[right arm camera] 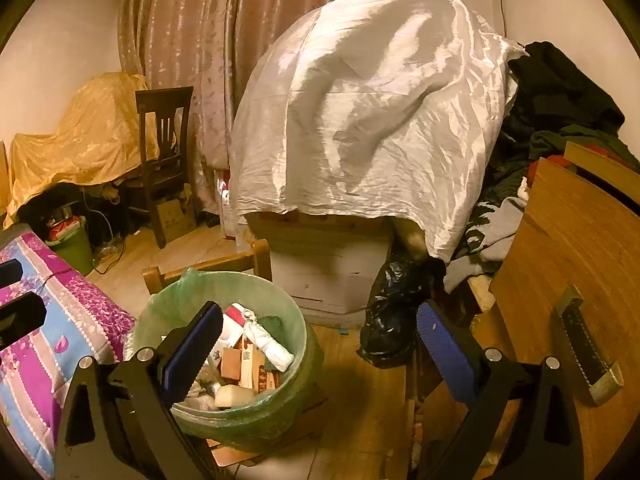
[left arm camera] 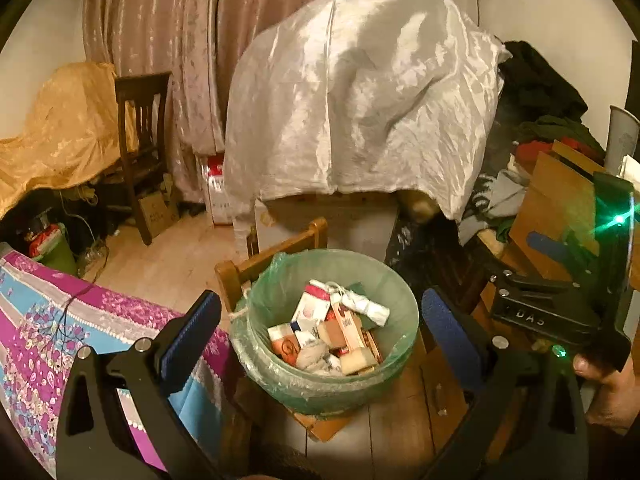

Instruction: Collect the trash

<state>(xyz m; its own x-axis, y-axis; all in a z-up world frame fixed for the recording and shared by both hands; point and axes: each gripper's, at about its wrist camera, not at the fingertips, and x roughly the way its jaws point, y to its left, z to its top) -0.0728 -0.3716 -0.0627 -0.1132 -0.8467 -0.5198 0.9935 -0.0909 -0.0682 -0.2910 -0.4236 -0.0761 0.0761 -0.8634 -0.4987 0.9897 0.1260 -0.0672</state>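
Fingers of both grippers spread, empty; trash bin [left arm camera: 332,344] between left fingers [left arm camera: 200,332].

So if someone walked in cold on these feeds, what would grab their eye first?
Probably the big white sheet draped over a tall stack in the middle, in front of the curtains. Next, the green-lined bin just ahead of both open grippers, left and right, already holding cartons and wrappers. Then the bright purple-and-blue bedspread at lower left.
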